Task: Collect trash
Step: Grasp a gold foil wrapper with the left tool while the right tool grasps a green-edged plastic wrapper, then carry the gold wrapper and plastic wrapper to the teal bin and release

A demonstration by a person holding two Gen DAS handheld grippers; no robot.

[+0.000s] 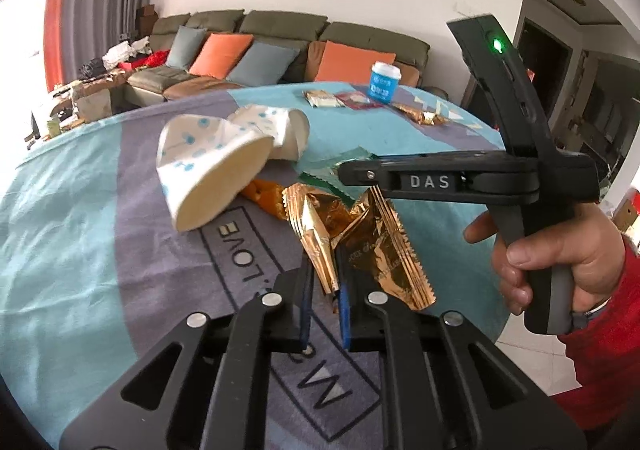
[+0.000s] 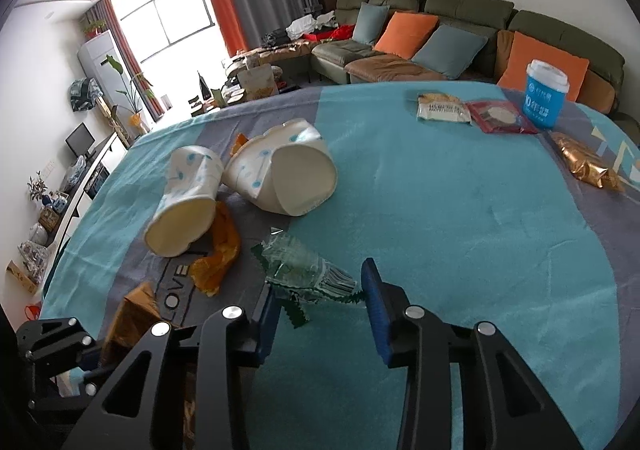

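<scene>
Both tongs closing on wrappers amid the table litter

The crinkled gold foil wrapper (image 1: 352,246) is thin and could slip from the left gripper (image 1: 325,282), whose pads are nearly shut on one fold at 6 o'clock. The right gripper (image 2: 320,304) stands part-open around the clear green-edged plastic wrapper (image 2: 308,274); whether its pads touch is unclear. Two crushed white paper cups (image 2: 240,190) lie at 11 o'clock.
</scene>
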